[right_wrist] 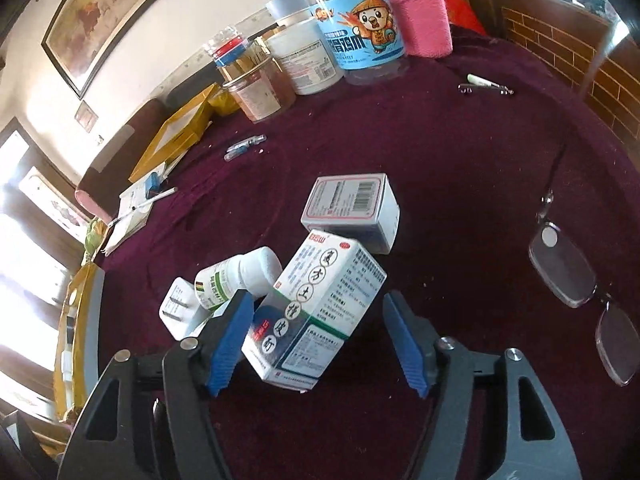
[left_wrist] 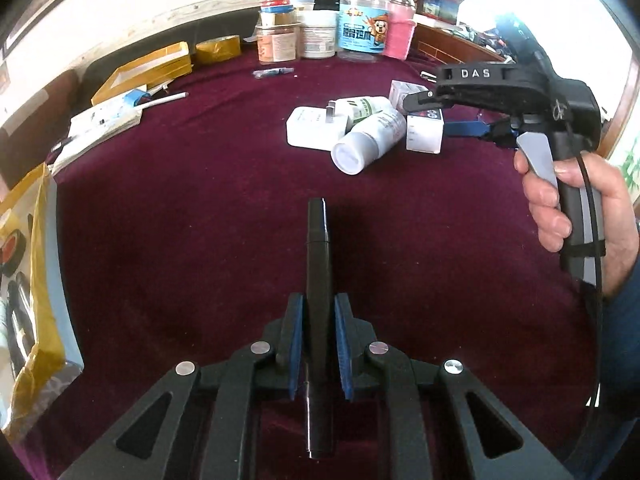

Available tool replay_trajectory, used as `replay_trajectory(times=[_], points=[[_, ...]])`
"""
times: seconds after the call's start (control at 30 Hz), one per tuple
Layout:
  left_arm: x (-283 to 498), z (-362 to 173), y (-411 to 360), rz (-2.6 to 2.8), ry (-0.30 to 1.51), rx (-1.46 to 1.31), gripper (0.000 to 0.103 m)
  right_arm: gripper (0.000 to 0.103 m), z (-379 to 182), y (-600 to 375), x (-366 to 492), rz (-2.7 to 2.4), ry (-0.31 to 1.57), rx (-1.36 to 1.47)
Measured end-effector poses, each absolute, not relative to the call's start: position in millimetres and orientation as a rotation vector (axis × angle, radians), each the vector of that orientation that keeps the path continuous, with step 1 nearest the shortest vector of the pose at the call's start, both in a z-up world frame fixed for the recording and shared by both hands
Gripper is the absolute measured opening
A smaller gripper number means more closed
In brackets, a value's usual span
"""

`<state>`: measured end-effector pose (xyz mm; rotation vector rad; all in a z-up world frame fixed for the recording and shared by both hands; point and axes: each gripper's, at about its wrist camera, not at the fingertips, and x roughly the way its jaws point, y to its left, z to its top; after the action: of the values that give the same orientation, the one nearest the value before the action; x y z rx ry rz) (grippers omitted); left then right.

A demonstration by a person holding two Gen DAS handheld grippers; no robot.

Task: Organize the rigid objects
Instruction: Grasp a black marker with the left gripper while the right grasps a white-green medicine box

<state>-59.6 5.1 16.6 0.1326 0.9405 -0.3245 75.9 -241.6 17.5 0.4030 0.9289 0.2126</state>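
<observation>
At frame centre, left wrist view: loose cluster on the maroon tablecloth, made up of a white plug adapter, two white pill bottles lying on their sides, and small white cartons.

Along the top edge: jars and tubs standing in a row, apparently a settled group. Upper left: yellow boxes, papers, a white pen. These look untouched.

Progress, judged: early. The central cluster is still a heap, strays lie scattered, and nothing shows a finished arrangement.

Left gripper: lower centre of its own view. Blue pads nearly together, clamped on a slim black pen-like object that runs straight up the frame between them, its far end over the cloth.

Right gripper: lower centre of the right wrist view. Jaws about half spread. A white medicine box, tilted, sits between them; the left pad touches or nearly touches its side, the right pad stands clear. Not gripped, as far as can be told. A second box with a barcode lies just above it, spectacles at far right.

Remaining: box, bottles, adapter, strays.
</observation>
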Motion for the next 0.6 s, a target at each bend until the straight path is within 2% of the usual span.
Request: replay_trajectory(times=[0.1,0.17,0.2,0.27,0.3,0.33,0.47,0.6], points=[[-56.3,15.6,0.7,-0.321,0.937,0.145,0.021,0.065,14.6,-246.0,76.9,0.238,0.92,0.447],[-50.9,15.4,-1.3,-0.323,0.94,0.136,0.03,0.051,14.1,-246.3,77.4,0.264,0.912,0.474],[-46.1,15.1,-2.1,-0.324,0.939,0.129,0.033,0.047,15.6,-245.6,76.7,0.281,0.904,0.48],[-43.0,14.5,-3.8,-0.319,0.927,0.125,0.032,0.036,21.0,-242.9,73.1,0.293,0.883,0.461],[-42.4,14.9,-3.3,-0.315,0.925,0.12,0.029,0.035,24.7,-242.0,70.1,0.296,0.865,0.451],[-42.0,15.5,-1.6,-0.307,0.923,0.114,0.014,0.035,28.3,-241.3,67.6,0.3,0.848,0.443],[-45.6,17.5,1.9,-0.299,0.929,0.117,0.014,0.034,43.9,-234.3,57.1,0.279,0.788,0.35],[-45.8,20.0,7.0,-0.254,0.924,0.133,0.014,0.034,43.3,-228.7,57.4,0.283,0.832,0.309]])
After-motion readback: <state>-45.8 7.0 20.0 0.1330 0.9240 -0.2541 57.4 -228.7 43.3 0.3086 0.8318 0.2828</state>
